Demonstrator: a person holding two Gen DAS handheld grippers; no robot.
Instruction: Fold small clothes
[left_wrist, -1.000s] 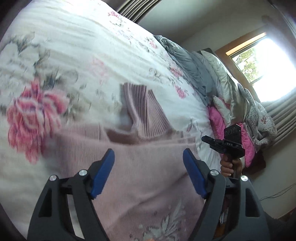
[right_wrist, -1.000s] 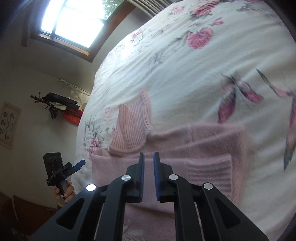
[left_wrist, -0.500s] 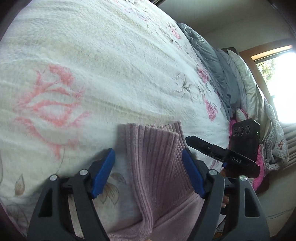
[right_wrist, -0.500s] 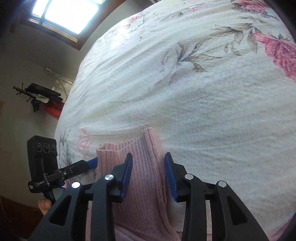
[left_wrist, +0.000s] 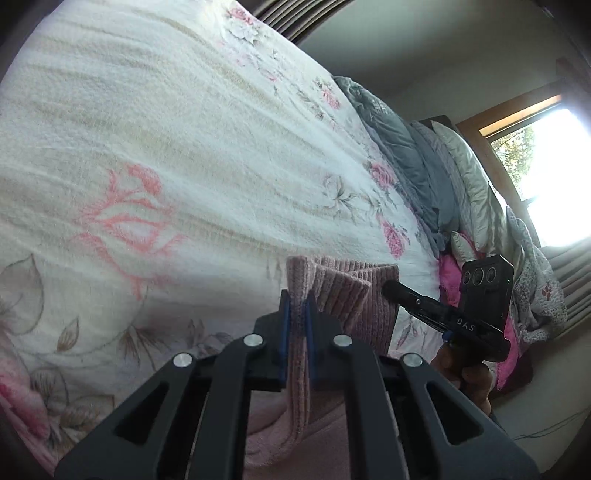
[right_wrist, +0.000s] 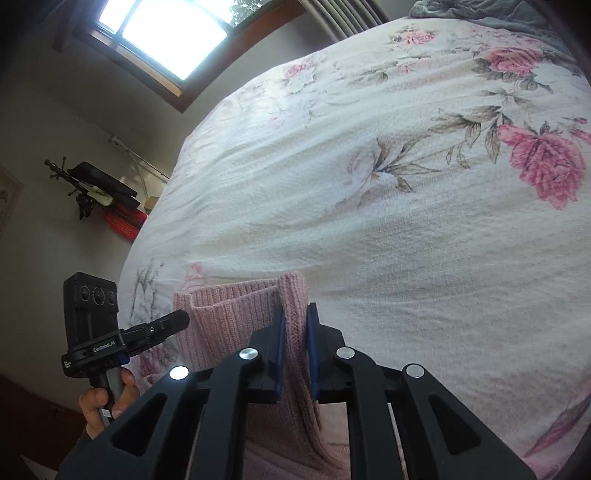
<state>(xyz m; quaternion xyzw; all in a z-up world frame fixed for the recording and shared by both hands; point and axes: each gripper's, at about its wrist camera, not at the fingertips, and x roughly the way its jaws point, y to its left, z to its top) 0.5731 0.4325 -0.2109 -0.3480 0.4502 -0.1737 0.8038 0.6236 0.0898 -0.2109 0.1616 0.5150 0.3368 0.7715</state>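
A pink knit sweater lies on the floral bedspread, its ribbed turtleneck collar pointing away from me. My left gripper is shut on the left edge of the collar, the fabric pinched between its blue pads. In the right wrist view the ribbed collar shows again, and my right gripper is shut on its right edge. Each gripper appears in the other's view: the right gripper at the collar's right side, the left gripper at its left side. The sweater's body is mostly hidden under the grippers.
Grey and cream pillows and a bright pink one pile at the bed's head by a window. A wall shelf with dark items hangs past the bed's edge. A hand holds the left gripper's handle.
Both grippers moved forward from the sweater's body to the collar, then closed on its two edges. Half a second ago the left was wide open and the right partly open around the collar.
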